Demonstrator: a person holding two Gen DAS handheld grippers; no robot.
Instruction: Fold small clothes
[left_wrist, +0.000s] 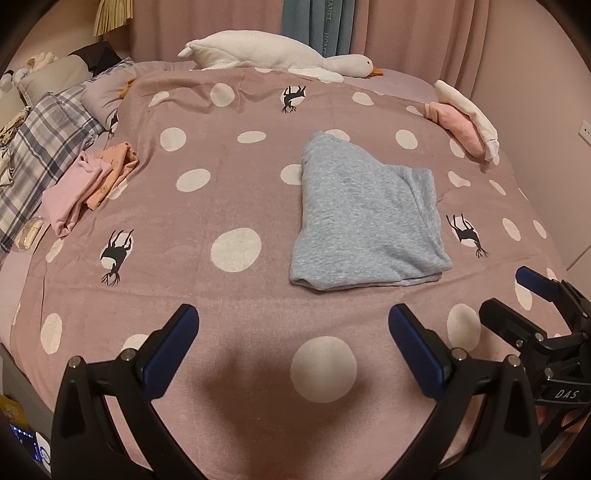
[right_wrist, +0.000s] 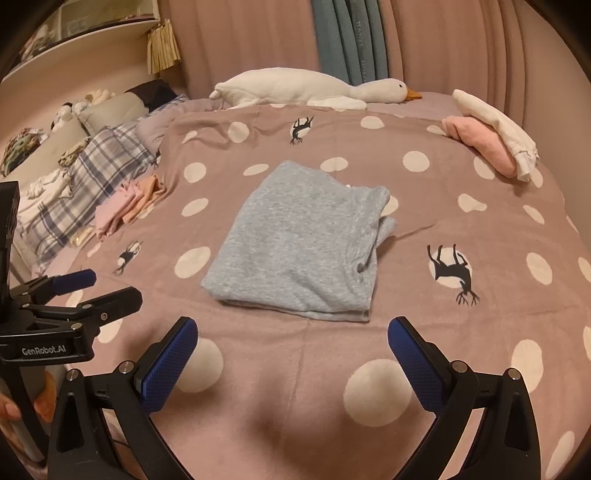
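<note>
Grey garment (left_wrist: 364, 214) folded on bedspread (left_wrist: 221, 184), well ahead of both spread, empty jaws.

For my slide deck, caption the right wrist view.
Both grippers open, right gripper and left gripper, before a folded grey garment on the polka-dot bedspread.

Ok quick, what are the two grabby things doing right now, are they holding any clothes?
Left hand-held gripper: open, holding nothing.
Right hand-held gripper: open, holding nothing.

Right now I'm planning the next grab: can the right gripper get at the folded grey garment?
Probably yes. The right gripper is open, and only bare bedspread lies between it and the folded grey garment.
</note>
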